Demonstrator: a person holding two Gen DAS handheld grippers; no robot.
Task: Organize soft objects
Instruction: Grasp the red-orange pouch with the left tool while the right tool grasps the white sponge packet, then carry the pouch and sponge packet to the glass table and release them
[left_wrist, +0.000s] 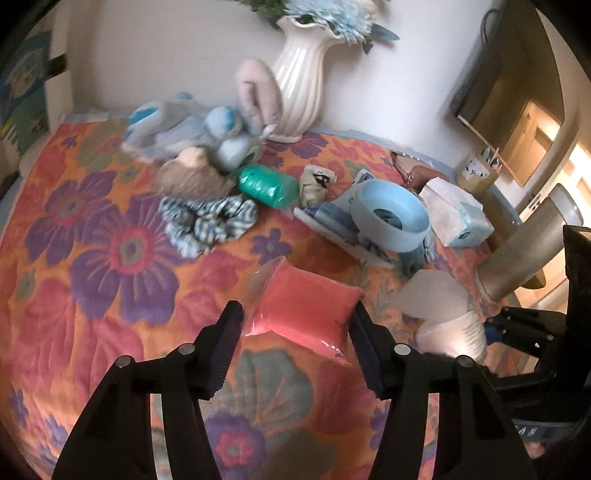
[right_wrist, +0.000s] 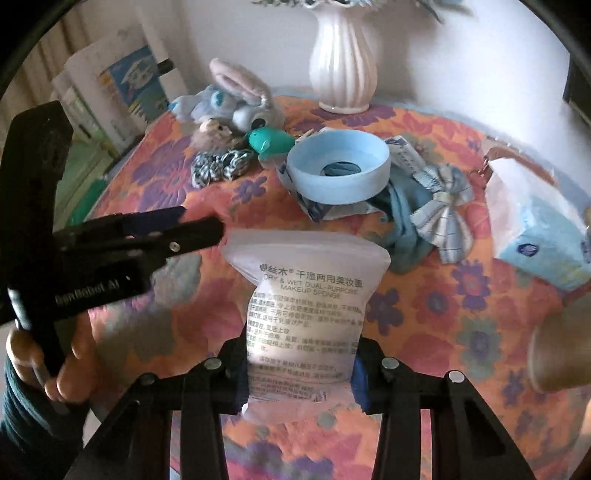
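Note:
A pink puffed packet (left_wrist: 303, 310) lies on the flowered cloth (left_wrist: 110, 258) between the fingers of my left gripper (left_wrist: 297, 321). Both pads touch its side edges. From the right wrist view the left gripper (right_wrist: 147, 240) comes in from the left, held by a hand (right_wrist: 55, 362); the pink packet does not show there. My right gripper (right_wrist: 299, 369) is shut on a white makeup-sponge packet (right_wrist: 306, 295), pinching its lower part so that it stands upright. That packet (left_wrist: 454, 328) and the right gripper (left_wrist: 517, 328) also appear at the right edge of the left wrist view.
At the back are a plush rabbit (left_wrist: 207, 125), a checked scrunchie (left_wrist: 207, 221), a green roll (left_wrist: 267, 184) and a white vase (left_wrist: 299, 74). A blue bowl (right_wrist: 338, 166), a checked bow (right_wrist: 443, 214) and a tissue pack (right_wrist: 535, 229) lie to the right.

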